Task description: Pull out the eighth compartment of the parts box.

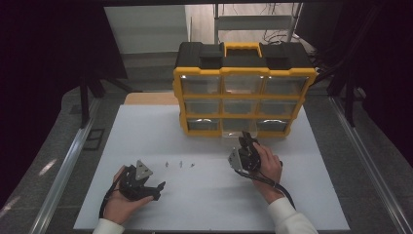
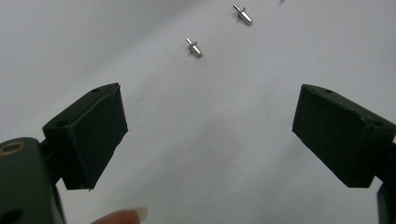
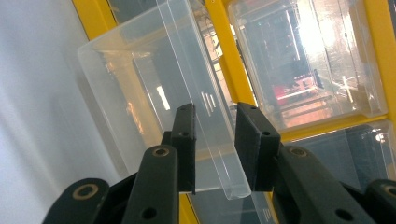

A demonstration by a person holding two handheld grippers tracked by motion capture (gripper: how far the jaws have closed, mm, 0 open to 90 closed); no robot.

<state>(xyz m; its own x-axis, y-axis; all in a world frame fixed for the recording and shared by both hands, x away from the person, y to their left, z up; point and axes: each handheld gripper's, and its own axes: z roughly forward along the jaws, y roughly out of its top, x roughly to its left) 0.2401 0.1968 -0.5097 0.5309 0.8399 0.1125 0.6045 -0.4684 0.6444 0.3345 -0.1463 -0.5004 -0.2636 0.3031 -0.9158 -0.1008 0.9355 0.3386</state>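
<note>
Right gripper point(image 3: 215, 140) pinching front lip of clear drawer point(image 3: 154, 84), pulled partway from yellow organizer point(image 1: 243, 87). Left gripper point(image 2: 210, 135) spread wide, nothing between; two metal pins point(image 2: 193, 46) ahead on white tabletop point(image 1: 204, 195); high view shows three.

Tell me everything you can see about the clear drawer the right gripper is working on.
The clear drawer looks like thin transparent plastic, empty as far as can be seen, with a flat handle lip on its front. It is the bottom middle drawer of the yellow and black organizer, pulled partly out over the white table. The right gripper has its jaws on either side of the handle lip; whether they pinch it is unclear.
</note>
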